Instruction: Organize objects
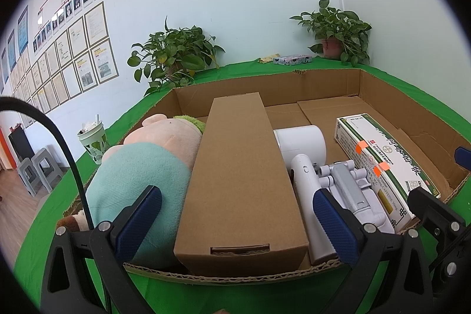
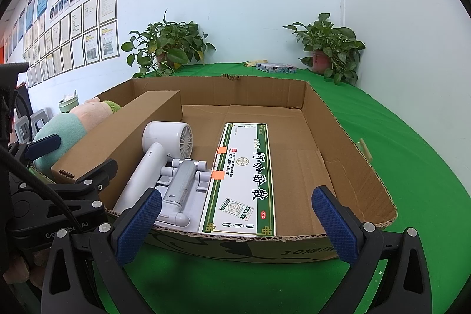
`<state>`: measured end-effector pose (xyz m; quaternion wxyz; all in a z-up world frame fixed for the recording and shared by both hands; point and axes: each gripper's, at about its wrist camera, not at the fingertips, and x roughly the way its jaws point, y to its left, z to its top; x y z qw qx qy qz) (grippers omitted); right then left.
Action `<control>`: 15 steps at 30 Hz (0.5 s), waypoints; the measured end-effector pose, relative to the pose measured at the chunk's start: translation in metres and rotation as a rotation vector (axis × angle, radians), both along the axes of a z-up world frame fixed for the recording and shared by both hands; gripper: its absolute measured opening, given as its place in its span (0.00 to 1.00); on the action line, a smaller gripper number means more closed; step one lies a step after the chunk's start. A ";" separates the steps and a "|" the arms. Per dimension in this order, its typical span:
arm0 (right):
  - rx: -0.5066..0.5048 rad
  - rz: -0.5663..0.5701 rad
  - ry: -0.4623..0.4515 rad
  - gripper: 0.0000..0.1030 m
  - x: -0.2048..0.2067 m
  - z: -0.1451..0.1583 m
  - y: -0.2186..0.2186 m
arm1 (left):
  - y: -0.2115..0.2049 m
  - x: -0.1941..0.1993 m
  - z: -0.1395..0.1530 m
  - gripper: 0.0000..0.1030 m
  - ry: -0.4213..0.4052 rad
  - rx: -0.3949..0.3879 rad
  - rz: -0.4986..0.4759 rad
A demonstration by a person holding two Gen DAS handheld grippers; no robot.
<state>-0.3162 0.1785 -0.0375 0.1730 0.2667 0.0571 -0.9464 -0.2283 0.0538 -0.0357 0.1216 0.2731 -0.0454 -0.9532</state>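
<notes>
The left claw stands wide at the bottom of the left wrist frame, its blue fingers apart and holding nothing, poised over the near rim of a shallow cardboard tray. Between those fingers, at lower centre, lies a long brown carton running away up the frame. To its left, at the left of the frame, a plush toy in a mint-green top lies against the carton's side. To the carton's right is a white handheld fan, then a grey and white folding stand, then a white and green medicine box with orange tape tabs at the right of the frame.

The right claw also stands wide and empty at the bottom of the right wrist frame, just before the tray's near wall. The medicine box lies flat at centre frame, the stand just left of it and touching its edge, the fan beside that, the brown carton further left, and the plush toy at the left edge. The left claw's black frame shows at lower left.

The tray sits on a desk under green cloth. At the top of the frame two potted plants stand against the pale wall, with a small patterned box between them. A paper cup stands at mid-left of the left view.
</notes>
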 end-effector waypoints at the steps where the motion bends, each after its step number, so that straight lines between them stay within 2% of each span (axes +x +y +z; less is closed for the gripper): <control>1: 0.000 0.000 0.000 1.00 0.000 0.000 0.000 | 0.000 0.000 0.000 0.99 0.000 0.000 0.000; 15: 0.001 -0.001 0.001 1.00 0.001 0.000 -0.001 | 0.002 0.000 -0.001 0.99 -0.002 0.001 -0.003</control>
